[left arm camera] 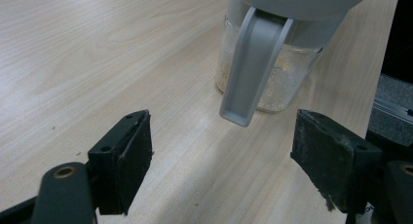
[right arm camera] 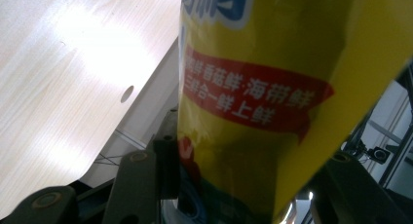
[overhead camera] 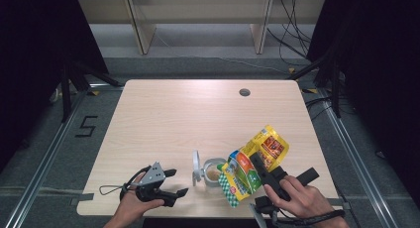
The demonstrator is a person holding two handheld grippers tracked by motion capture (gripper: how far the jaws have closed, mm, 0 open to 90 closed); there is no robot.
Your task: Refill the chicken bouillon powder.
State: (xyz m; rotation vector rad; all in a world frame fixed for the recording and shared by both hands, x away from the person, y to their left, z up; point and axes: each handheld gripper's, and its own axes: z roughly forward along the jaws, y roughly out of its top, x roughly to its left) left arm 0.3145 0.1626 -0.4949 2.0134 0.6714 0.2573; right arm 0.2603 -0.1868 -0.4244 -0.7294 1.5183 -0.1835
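Pouring is in hand: the yellow pouch (overhead camera: 250, 166), clamped in the right claw (overhead camera: 261, 169), is tilted over the open jar (overhead camera: 214, 172); further tipping toward nine o'clock is needed. The left claw (overhead camera: 173, 182) is held wide, empty.

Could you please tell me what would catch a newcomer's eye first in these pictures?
First, the bright yellow bag, held tilted by the right gripper near the table's front edge, its lower end over a clear jar. The jar stands open, its grey lid flipped up on the left. The left gripper waits open beside it.
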